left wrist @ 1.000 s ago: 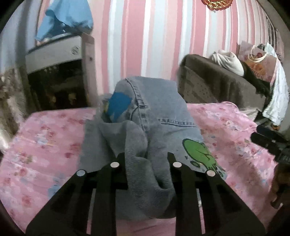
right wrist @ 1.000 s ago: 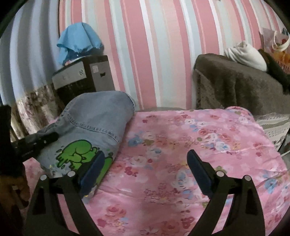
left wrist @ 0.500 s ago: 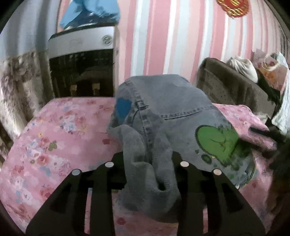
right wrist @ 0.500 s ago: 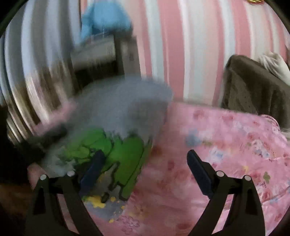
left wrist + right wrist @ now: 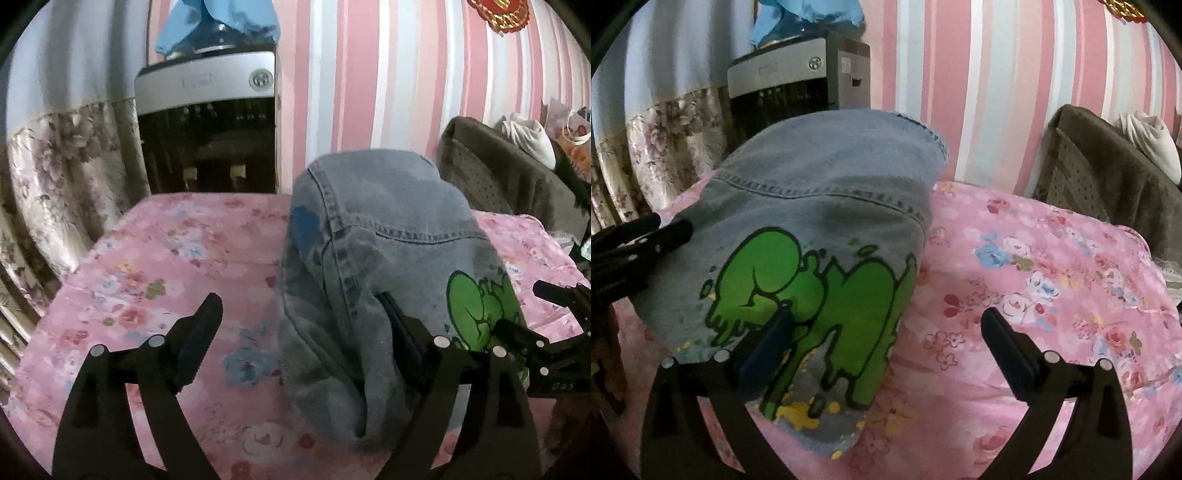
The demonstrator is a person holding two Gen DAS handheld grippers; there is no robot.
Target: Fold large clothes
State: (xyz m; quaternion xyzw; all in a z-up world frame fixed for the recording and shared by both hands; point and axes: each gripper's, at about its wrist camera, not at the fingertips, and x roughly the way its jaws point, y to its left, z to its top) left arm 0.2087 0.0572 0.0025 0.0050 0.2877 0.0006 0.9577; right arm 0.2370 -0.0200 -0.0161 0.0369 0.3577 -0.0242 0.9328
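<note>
A folded denim garment [image 5: 388, 236] with a green print is seen lying on a pink floral bedspread [image 5: 166, 266], just released by the opening left gripper [image 5: 299, 317]; the right gripper [image 5: 886, 328], spread empty over its right edge, is best used to press the fold flat

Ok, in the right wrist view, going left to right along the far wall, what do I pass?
Floral curtain → grey appliance with a blue cloth on top → pink striped wall → brown covered seat with a white bundle on it.
</note>
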